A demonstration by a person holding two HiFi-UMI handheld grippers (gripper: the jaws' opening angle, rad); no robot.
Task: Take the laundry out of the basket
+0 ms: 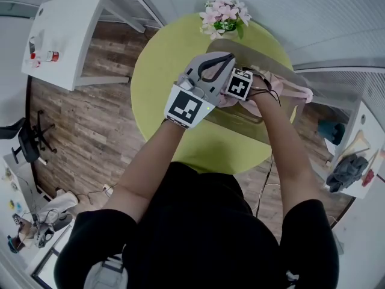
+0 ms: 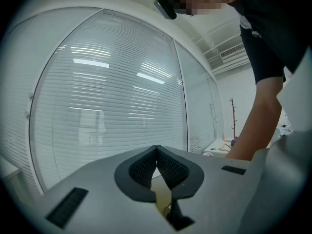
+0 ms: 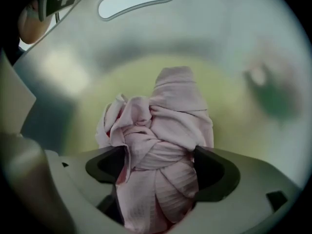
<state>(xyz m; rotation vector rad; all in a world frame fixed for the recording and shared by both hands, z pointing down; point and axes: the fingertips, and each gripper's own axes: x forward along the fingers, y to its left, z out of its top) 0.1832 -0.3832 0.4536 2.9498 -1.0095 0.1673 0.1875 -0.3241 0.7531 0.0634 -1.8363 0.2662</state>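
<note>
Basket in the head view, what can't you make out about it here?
- Basket interior: head view, covered by the left hand-held gripper, the right hand-held gripper and the right forearm.
- How much pink laundry it holds: right gripper view, the cloth fills the frame, surroundings blurred.
- Basket: absent from the left gripper view, which faces window blinds.
</note>
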